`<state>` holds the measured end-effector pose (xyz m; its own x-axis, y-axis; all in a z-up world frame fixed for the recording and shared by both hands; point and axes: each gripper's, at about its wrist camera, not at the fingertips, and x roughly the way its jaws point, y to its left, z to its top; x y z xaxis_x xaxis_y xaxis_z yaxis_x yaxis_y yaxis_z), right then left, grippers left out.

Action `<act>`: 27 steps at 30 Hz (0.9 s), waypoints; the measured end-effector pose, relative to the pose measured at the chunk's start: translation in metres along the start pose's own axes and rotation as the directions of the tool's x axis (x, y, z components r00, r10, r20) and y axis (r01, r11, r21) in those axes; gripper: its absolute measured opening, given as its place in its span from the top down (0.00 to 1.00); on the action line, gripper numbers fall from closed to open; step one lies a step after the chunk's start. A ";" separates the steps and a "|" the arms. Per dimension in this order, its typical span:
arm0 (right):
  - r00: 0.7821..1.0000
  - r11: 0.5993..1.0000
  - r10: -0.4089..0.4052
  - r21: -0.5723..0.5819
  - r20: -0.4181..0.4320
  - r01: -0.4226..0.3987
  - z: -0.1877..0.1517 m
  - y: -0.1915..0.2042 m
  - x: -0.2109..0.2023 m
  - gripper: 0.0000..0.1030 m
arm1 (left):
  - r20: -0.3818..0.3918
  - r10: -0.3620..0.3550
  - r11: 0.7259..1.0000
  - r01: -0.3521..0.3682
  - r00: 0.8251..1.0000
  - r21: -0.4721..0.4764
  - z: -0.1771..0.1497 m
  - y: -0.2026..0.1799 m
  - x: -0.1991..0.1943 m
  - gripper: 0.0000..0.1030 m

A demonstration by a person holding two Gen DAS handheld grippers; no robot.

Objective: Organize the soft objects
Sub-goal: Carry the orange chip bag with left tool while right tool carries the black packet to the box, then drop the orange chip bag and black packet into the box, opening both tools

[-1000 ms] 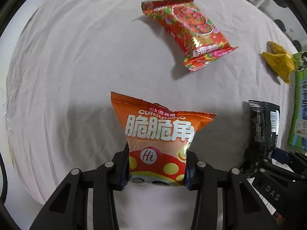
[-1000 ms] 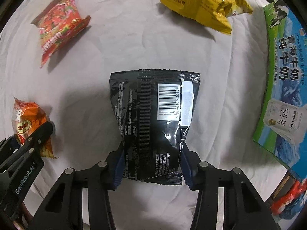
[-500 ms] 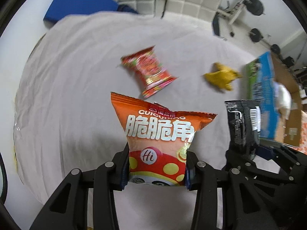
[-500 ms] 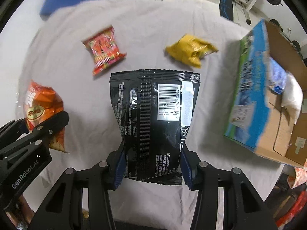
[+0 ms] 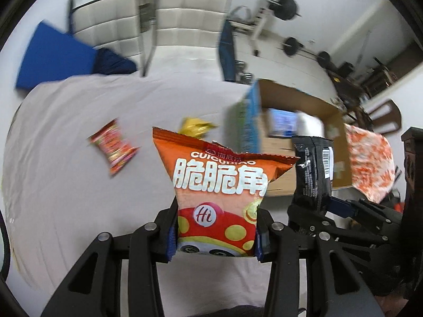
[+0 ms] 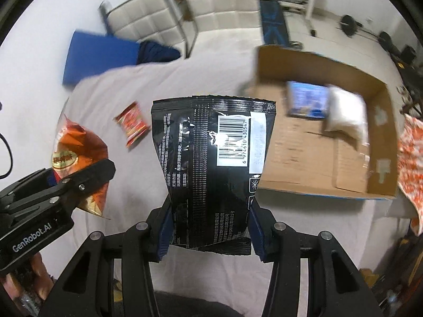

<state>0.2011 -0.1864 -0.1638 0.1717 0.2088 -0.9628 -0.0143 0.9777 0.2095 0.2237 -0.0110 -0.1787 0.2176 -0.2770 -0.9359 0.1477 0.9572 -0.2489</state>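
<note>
Mid-carry, the left gripper (image 5: 214, 233) clamps an orange snack bag (image 5: 220, 198) and the right gripper (image 6: 208, 231) a black packet (image 6: 211, 169), likely bound next for the open cardboard box (image 6: 378, 185) ahead-right.

Orange pack, black pack, pale cloth

The orange snack bag (image 5: 220, 185) showed white lettering over a red base with yellow dots; the black packet (image 6: 211, 163) carried a white barcode panel and fine white print. Blue pads lined the black jaws. A red patterned packet (image 5: 114, 148) and a yellow wrapper (image 5: 195, 127) lay on the pale grey-white surface (image 5: 66, 185), beside a brown cardboard box (image 6: 317, 163) with a blue-and-green outer side.
</note>
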 end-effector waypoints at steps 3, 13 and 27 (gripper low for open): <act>0.999 0.998 -0.034 0.046 0.035 0.033 0.002 -0.036 -0.019 0.50 | -0.004 -0.019 0.998 0.019 1.000 0.052 0.016 -0.035 0.015 0.61; 0.990 0.972 -0.127 0.206 0.053 0.114 0.014 -0.176 -0.044 0.50 | -0.029 -0.003 0.991 0.007 1.000 0.131 0.066 -0.119 0.066 0.61; 0.987 0.967 -0.122 0.214 -0.103 0.142 0.049 -0.283 0.055 0.50 | -0.250 0.135 0.989 -0.113 0.959 0.099 0.119 -0.141 0.213 0.61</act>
<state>0.2632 -0.4524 -0.2675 0.0696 0.0894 -0.9936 0.2212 0.9698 0.1028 0.3643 -0.2154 -0.3129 -0.0128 -0.1154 -0.9932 0.2174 0.9692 -0.1154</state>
